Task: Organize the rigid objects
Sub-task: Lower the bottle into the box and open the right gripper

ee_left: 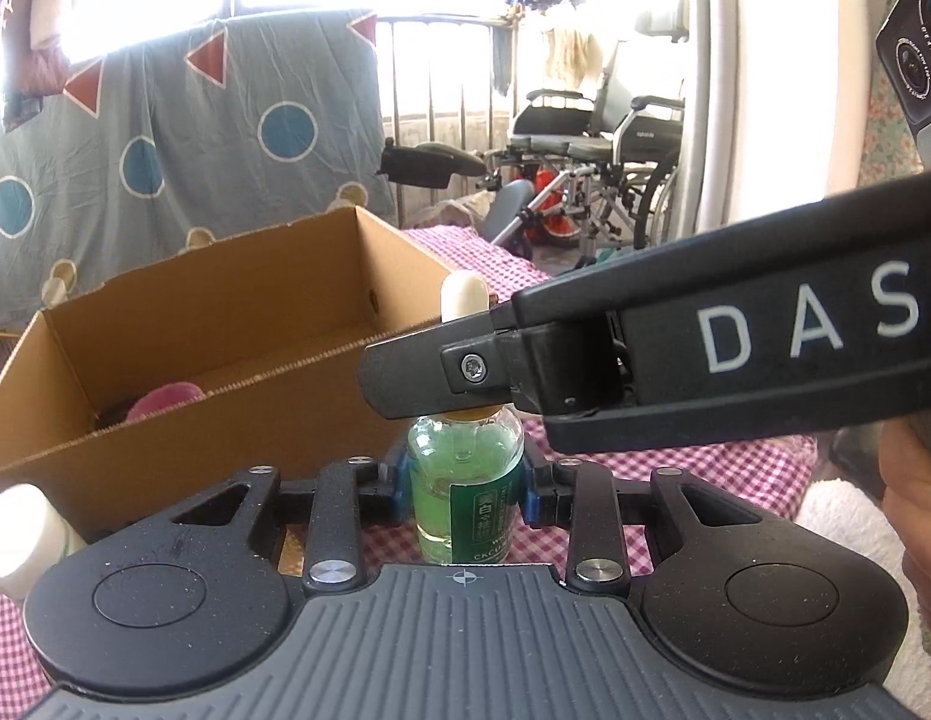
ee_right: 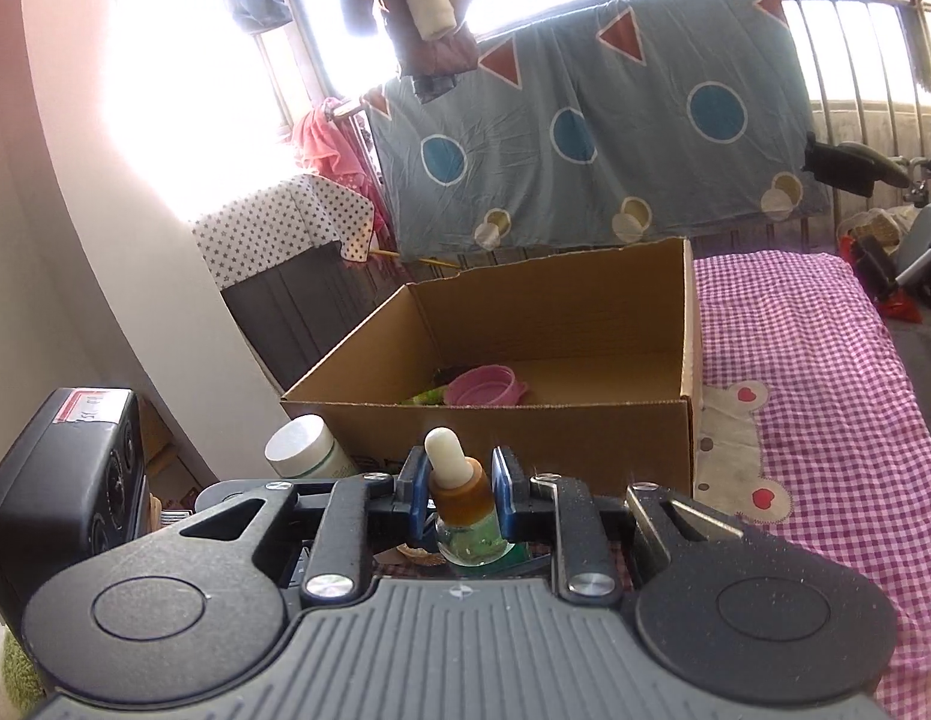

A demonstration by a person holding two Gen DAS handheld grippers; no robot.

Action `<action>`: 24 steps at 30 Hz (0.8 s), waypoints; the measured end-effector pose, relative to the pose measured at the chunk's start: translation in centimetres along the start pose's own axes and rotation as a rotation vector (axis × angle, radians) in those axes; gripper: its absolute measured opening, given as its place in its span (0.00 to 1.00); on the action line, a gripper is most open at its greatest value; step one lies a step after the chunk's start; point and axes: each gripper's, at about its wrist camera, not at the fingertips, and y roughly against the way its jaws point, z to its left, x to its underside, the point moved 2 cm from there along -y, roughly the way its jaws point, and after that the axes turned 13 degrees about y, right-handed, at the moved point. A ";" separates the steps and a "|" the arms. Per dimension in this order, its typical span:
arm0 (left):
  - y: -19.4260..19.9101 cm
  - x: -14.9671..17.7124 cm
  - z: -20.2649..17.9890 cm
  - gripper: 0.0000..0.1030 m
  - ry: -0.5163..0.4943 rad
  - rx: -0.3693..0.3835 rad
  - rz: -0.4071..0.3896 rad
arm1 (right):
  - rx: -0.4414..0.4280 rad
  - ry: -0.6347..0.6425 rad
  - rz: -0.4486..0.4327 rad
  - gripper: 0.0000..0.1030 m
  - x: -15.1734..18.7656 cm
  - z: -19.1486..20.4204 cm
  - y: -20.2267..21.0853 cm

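A small glass dropper bottle (ee_left: 462,480) with green liquid, a green label, an amber collar and a white rubber bulb stands upright on the checked cloth. My left gripper (ee_left: 463,483) is shut on its glass body. My right gripper (ee_right: 459,489) is shut on its amber collar (ee_right: 462,489), just under the bulb (ee_right: 444,450); in the left wrist view it reaches in from the right across the bottle's neck (ee_left: 432,369). An open cardboard box (ee_right: 525,426) stands just behind the bottle and holds a pink bowl (ee_right: 486,393) and something green.
A white-capped jar (ee_right: 303,447) stands left of the bottle by the box's front corner. A black speaker (ee_right: 63,480) sits at the far left. The pink checked cloth (ee_right: 825,396) stretches right of the box. A wheelchair (ee_left: 597,144) stands beyond.
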 end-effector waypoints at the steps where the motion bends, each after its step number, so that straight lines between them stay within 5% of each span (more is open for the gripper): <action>1: 0.5 -0.8 0.2 0.31 -0.005 -0.004 -0.016 | -0.012 0.018 -0.010 0.23 -1.1 0.3 0.2; 6: 1.7 -5.6 1.8 0.31 -0.009 -0.035 -0.071 | -0.095 0.067 -0.043 0.23 -7.0 0.1 -0.6; 12: -2.7 -10.7 5.2 0.31 0.108 -0.034 0.037 | -0.148 0.086 0.042 0.23 -12.7 -3.0 -6.9; 18: -10.2 -12.1 10.1 0.31 0.292 -0.036 0.220 | -0.173 0.044 0.197 0.23 -14.5 -7.4 -16.0; 24: -14.1 -12.3 13.1 0.32 0.409 -0.091 0.294 | -0.173 0.031 0.312 0.24 -13.5 -10.3 -23.0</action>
